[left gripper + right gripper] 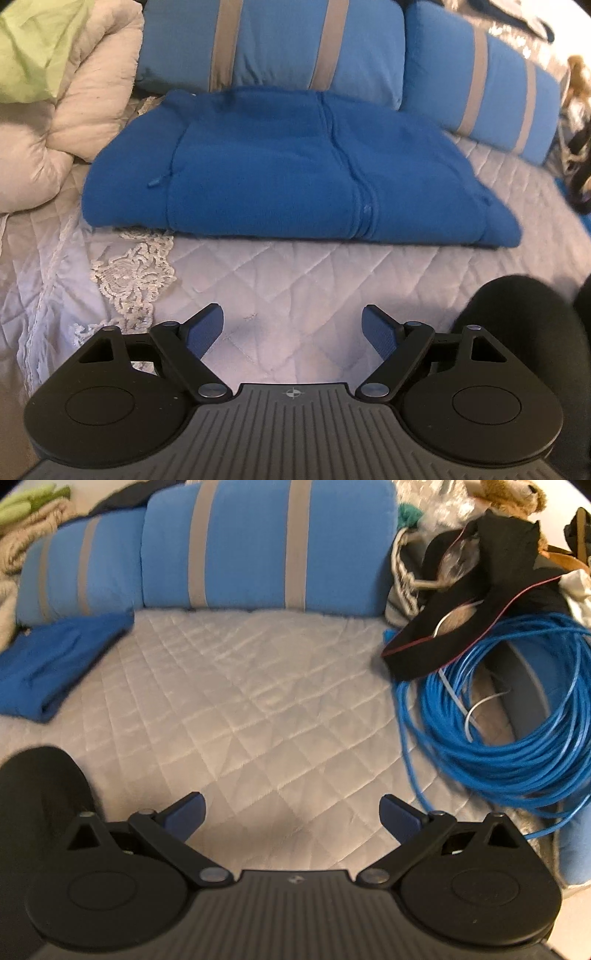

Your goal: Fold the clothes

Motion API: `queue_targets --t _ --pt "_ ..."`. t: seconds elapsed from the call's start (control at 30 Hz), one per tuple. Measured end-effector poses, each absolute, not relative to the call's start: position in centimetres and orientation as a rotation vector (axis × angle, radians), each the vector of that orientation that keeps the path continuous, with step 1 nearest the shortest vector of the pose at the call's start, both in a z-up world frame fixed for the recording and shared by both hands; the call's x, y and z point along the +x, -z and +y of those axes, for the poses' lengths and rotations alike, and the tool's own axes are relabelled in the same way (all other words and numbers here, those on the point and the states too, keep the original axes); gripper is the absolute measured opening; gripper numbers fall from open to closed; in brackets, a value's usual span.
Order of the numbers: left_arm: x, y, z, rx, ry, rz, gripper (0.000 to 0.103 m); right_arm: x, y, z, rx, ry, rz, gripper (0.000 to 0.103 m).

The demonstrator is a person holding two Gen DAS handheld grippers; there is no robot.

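A blue hooded sweatshirt [288, 166] lies folded into a flat rectangle on the quilted white bedspread [314, 273], its zipper running down the middle. My left gripper [293, 328] is open and empty, hovering over the bedspread a short way in front of the sweatshirt's near edge. In the right wrist view only the sweatshirt's corner [55, 664] shows at the far left. My right gripper [291, 812] is open and empty above bare bedspread [240, 686], well to the right of the garment.
Two blue pillows with grey stripes [273, 44] [258, 546] lie behind the sweatshirt. A cream comforter [55, 122] is bunched at the left. A coil of blue cable [509, 716] and a black item [480, 602] lie at the right. Something black [517, 317] sits beside the left gripper.
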State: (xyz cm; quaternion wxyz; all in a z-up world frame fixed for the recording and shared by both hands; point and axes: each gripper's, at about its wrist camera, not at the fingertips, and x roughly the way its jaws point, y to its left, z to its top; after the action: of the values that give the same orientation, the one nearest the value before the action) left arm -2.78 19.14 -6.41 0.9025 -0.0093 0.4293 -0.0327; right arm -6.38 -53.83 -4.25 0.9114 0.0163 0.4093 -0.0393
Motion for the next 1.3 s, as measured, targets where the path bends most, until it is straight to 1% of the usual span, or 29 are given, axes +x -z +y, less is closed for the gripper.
queue_targets --t 0.3,0.33,0.37,0.4,0.53,0.83,1.3 --pt "-0.3 11.2 17.0 0.035 0.072 0.934 0.083 -4.4 9.3 -52.5 0.074 0.081 0.957 0.103" --pt "-0.1 11.7 16.9 0.040 0.068 0.938 0.092 -4.3 9.8 -52.4 0.079 0.078 0.968 0.103" --pt "0.0 12.1 16.8 0.047 0.063 0.933 0.100 -4.0 10.4 -52.2 0.081 0.077 0.983 0.103" --pt "0.1 12.4 16.6 0.055 0.059 0.918 0.103 -3.8 11.0 -52.0 0.077 0.077 0.993 0.103" --pt "0.2 12.5 16.5 0.063 0.047 0.890 0.103 -3.5 12.4 -51.1 0.028 0.095 0.985 0.103" --pt "1.0 12.5 16.6 0.058 0.058 0.861 0.103 -1.9 12.8 -50.8 0.049 0.123 0.946 0.103" --pt "4.9 12.6 14.7 0.054 0.019 0.856 0.103 1.2 13.2 -50.3 0.048 0.197 0.848 0.103"
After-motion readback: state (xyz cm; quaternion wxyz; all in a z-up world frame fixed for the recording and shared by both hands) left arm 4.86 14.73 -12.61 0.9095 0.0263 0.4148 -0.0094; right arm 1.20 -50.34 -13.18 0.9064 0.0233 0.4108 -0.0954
